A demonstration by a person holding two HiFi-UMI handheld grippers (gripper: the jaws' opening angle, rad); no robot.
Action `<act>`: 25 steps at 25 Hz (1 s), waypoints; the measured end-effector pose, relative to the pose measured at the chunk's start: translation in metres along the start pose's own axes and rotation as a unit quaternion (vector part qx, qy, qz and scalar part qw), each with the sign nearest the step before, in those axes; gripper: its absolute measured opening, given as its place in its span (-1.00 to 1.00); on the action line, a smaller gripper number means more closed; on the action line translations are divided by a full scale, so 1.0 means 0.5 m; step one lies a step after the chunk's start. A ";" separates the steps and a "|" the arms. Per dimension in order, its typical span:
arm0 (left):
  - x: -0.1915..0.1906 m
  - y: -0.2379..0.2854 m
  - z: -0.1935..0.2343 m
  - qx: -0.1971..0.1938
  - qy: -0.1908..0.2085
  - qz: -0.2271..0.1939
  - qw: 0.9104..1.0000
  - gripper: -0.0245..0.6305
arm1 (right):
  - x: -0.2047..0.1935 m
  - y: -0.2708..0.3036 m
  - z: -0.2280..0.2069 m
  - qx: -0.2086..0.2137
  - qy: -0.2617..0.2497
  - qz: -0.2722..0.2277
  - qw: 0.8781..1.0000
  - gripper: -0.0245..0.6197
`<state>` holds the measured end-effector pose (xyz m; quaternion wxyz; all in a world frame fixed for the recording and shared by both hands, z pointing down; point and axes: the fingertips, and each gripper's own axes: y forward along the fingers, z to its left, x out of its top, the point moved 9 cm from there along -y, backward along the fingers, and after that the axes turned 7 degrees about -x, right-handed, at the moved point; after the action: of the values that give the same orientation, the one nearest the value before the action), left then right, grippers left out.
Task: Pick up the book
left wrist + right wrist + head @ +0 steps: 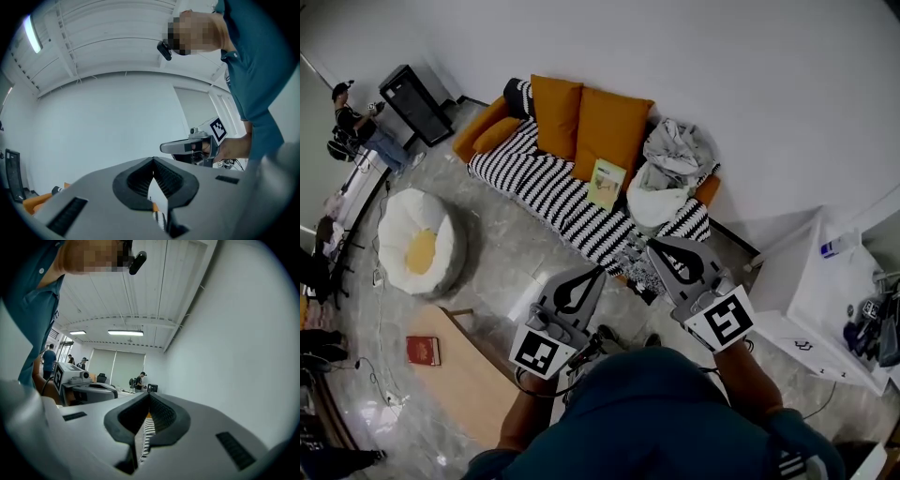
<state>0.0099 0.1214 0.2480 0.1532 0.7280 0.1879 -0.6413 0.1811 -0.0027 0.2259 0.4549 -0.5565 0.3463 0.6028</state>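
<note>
A pale green book [607, 184] leans upright against an orange cushion [610, 127] on the striped sofa [546, 190]. My left gripper [596, 273] and right gripper [655, 247] are held side by side in front of the sofa, short of the book and pointing toward it. Both are shut, with nothing between the fingers. In the left gripper view the closed jaws of the left gripper [153, 160] fill the bottom, with the right gripper [192, 146] to the side. In the right gripper view the sofa's stripes show past the right gripper [150, 396].
A heap of grey and white clothes [668, 167] lies on the sofa right of the book. A white beanbag [417, 242] sits on the floor at left. A red book [423, 350] lies on a wooden table [473, 375]. A white cabinet [820, 305] stands at right.
</note>
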 end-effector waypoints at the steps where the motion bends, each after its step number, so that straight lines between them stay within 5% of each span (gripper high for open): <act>1: -0.001 0.001 0.010 -0.004 0.001 -0.001 1.000 -0.92 | 0.002 0.006 0.002 -0.004 0.003 0.000 1.000 -0.88; 16: -0.025 -0.033 0.186 -0.053 0.002 -0.022 0.998 -0.92 | -0.003 0.145 0.035 -0.058 -0.020 0.010 0.998 -0.88; 25: -0.052 0.001 0.236 -0.054 -0.004 -0.012 0.998 -0.92 | -0.027 0.197 -0.002 -0.050 -0.010 0.021 0.998 -0.88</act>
<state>-0.0960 0.0640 0.2584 0.1850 0.7139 0.2300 -0.6350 0.0888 -0.0399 0.2304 0.4171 -0.5656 0.3228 0.6340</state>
